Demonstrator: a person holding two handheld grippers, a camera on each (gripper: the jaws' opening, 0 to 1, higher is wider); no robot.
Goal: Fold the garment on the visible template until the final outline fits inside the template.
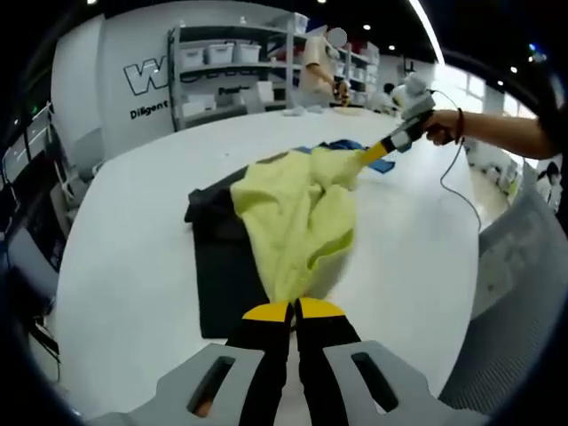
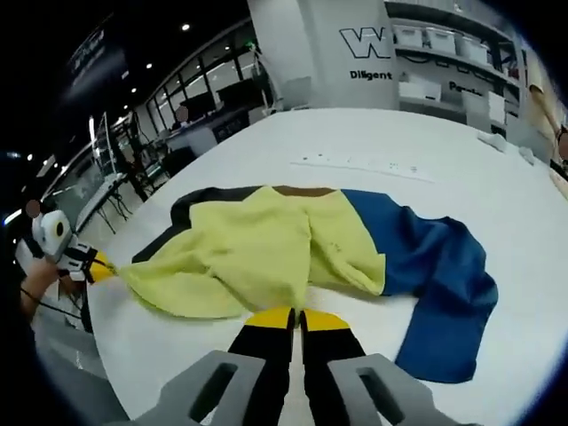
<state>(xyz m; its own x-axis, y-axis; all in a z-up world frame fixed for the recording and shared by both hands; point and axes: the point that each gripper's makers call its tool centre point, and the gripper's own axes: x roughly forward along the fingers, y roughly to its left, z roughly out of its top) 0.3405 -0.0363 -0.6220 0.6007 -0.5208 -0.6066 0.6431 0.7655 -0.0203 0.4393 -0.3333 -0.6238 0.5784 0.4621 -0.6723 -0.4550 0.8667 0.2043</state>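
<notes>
A garment lies on the white table [image 1: 133, 266], with a yellow part [image 1: 297, 222] and a blue part [image 1: 342, 144]. A black panel [image 1: 222, 275] lies flat under the yellow cloth; I cannot tell whether it belongs to the garment. My left gripper [image 1: 293, 311] is shut on the near yellow edge. My right gripper [image 1: 377, 153] pinches the far yellow end, lifted off the table. In the right gripper view the yellow part [image 2: 257, 248] spreads between the blue part [image 2: 435, 275] and a black strip [image 2: 191, 209], with a brown collar [image 2: 302, 190]. The right gripper [image 2: 297, 318] is shut on the yellow hem, and the left gripper [image 2: 96, 266] holds the far corner.
Storage shelves [image 1: 231, 71] and a standing person [image 1: 319, 62] are behind the table. A grey chair [image 1: 524, 266] stands at the table's right edge. A hand [image 1: 444, 129] holds the right gripper. A white power strip [image 2: 364, 164] lies beyond the garment.
</notes>
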